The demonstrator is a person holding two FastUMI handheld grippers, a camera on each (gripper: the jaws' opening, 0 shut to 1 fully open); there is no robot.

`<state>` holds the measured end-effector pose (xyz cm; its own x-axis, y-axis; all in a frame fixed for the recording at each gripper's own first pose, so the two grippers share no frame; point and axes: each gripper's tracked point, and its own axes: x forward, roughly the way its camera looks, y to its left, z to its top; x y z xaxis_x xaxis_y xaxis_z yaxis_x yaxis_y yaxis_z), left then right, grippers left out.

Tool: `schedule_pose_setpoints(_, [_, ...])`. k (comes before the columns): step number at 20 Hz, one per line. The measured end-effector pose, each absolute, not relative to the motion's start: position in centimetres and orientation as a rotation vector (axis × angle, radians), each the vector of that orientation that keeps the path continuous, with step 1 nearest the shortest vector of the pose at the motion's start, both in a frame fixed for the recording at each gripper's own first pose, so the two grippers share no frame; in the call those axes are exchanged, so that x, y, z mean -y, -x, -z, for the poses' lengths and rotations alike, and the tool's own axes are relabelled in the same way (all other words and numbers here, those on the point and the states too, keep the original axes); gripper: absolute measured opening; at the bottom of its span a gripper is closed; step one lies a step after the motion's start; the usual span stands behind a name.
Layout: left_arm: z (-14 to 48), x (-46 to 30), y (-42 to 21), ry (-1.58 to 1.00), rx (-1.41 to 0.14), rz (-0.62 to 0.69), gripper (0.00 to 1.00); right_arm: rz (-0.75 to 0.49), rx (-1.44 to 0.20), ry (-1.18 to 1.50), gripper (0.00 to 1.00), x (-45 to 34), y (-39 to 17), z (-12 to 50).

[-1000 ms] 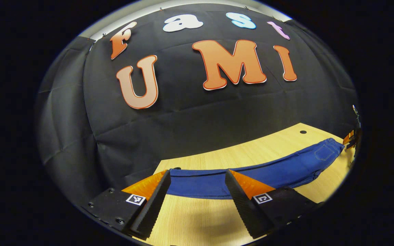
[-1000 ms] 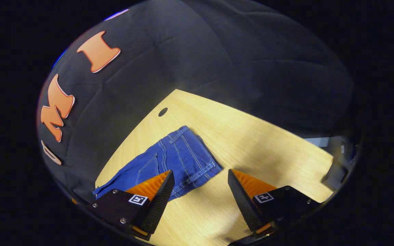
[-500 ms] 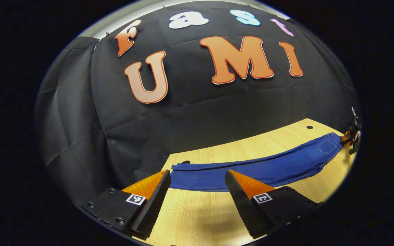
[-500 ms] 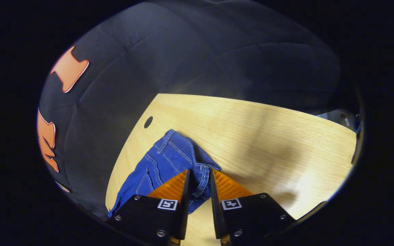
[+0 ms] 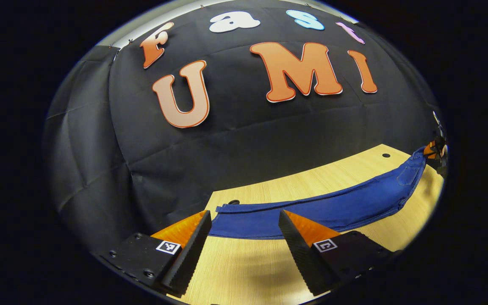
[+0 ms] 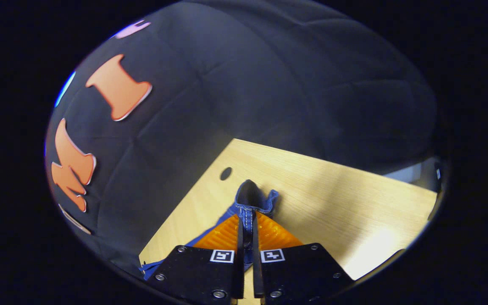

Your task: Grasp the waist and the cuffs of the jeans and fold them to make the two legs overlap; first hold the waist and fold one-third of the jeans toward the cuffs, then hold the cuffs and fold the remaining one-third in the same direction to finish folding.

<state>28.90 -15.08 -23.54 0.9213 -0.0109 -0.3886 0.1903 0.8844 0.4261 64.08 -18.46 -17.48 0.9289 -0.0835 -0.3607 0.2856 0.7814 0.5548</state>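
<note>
along the surface's (image 5: 311, 186) back edge the blue jeans (image 5: 337, 209) lie stretched; the right gripper (image 6: 247, 224) is pinched tight on their raised waist (image 6: 250, 197), while the left gripper (image 5: 244, 224) hangs wide open, empty, near the cuffs (image 5: 235, 209).

We see the jeans (image 5: 311, 209) as a matt blue denim cloth, and in the right gripper view the waist (image 6: 250, 199) near the centre shows pale stitching along its seam. The table (image 5: 244, 275) at the bottom of the frame looks like light wood with a fine grain, smooth, with a soft sheen at the lower right in the right gripper view. The booth wall (image 5: 244, 140) in the upper part is matt black cloth with creases. The left gripper (image 5: 244, 218) has ribbed fingers (image 5: 299, 245) that look like rough rubber, and its matt mounting plates carry small metal screws.
</note>
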Motion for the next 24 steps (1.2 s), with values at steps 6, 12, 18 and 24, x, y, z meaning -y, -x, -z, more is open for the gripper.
schedule_pose_setpoints(6, [22.7,12.7,-30.9,-0.430,-0.388,0.144,0.98,0.056,-0.245,-0.570,0.08,10.1,-63.0,9.1])
schedule_pose_setpoints(12, [21.7,8.1,-32.8,-0.386,-0.385,0.140,0.98,-0.083,-0.213,-0.460,0.08,-2.8,-63.7,5.9])
schedule_pose_setpoints(18, [21.7,3.2,-33.6,-0.358,-0.401,0.139,0.98,-0.235,-0.269,-0.320,0.08,-17.8,-65.0,9.0])
schedule_pose_setpoints(24, [22.9,-0.5,-33.8,-0.346,-0.429,0.120,0.98,-0.326,-0.416,-0.193,0.08,-28.3,-65.6,19.2])
